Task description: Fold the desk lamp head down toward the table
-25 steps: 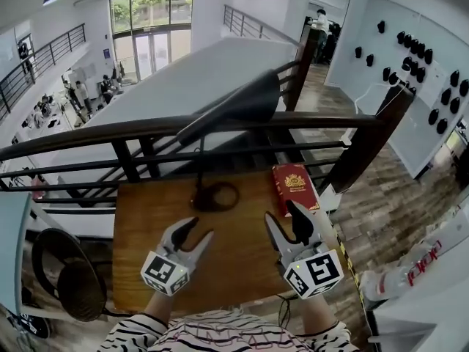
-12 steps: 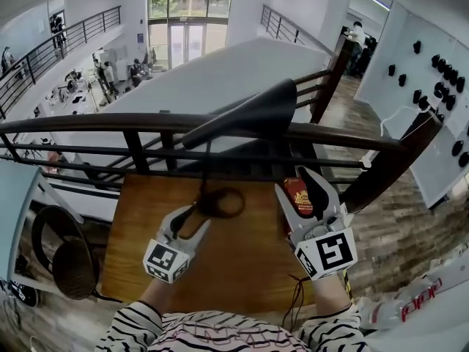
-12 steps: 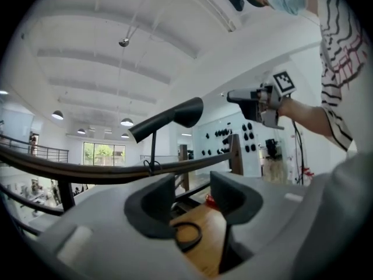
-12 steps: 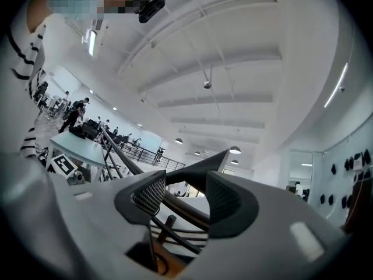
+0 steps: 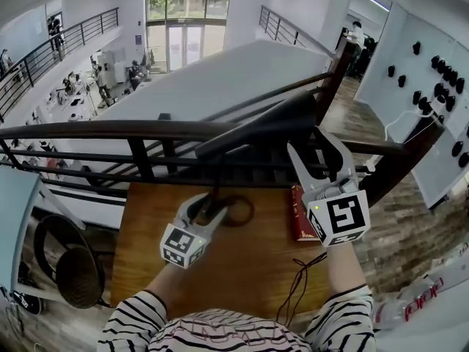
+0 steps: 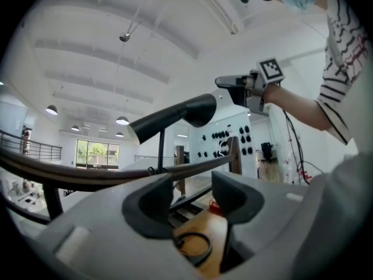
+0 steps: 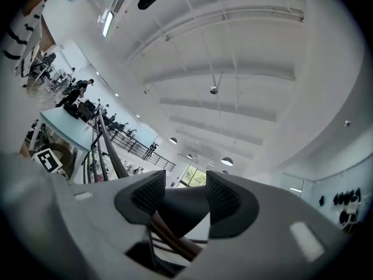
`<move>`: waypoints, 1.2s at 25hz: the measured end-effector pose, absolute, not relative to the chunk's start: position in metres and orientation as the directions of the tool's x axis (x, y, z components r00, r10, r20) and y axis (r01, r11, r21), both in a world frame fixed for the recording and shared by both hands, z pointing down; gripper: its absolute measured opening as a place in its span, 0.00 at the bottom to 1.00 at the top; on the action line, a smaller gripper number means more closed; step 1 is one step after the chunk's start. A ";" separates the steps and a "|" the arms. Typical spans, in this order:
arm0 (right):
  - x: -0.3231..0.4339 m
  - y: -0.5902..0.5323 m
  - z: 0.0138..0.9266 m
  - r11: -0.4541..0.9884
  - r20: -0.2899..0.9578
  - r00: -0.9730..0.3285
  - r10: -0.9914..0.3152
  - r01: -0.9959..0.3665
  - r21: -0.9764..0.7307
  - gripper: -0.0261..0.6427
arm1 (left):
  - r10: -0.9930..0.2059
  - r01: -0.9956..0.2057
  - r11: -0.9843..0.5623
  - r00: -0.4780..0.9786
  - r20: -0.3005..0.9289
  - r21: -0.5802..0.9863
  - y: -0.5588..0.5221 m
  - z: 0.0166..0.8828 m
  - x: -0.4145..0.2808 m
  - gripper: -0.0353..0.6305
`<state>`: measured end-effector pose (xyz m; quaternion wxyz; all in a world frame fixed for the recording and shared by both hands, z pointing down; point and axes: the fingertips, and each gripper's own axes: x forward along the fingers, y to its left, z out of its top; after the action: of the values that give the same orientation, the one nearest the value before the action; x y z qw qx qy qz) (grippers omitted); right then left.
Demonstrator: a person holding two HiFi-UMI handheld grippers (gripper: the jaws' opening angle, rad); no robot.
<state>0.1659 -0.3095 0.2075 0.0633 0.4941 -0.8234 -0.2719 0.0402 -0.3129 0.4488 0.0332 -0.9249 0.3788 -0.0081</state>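
Head view: nearest, my left claw (image 5: 204, 210) sits low over the counter (image 5: 146, 270), about half open. Its jaws have just been opening, with nothing between them and the tips at the lamp's ring base (image 5: 249, 213). Farther right, my right claw (image 5: 314, 149) gapes wide and unclamped, straddling the black lamp head (image 5: 271, 123) up by the railing (image 5: 110, 130). The head looks light, hard and slick, so I'd pinch its wide end and steady the base.
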 end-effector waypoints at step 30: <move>0.180 -0.415 0.196 0.251 -0.030 -0.340 -0.940 -0.749 0.613 0.36 | -0.700 -0.699 -0.714 0.712 0.055 -0.041 -0.415 0.450 0.040 0.49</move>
<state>0.1795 -0.4146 0.1959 0.1746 0.5472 -0.7715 -0.2736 0.0396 -0.4151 0.4495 0.0087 -0.9251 0.3780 -0.0333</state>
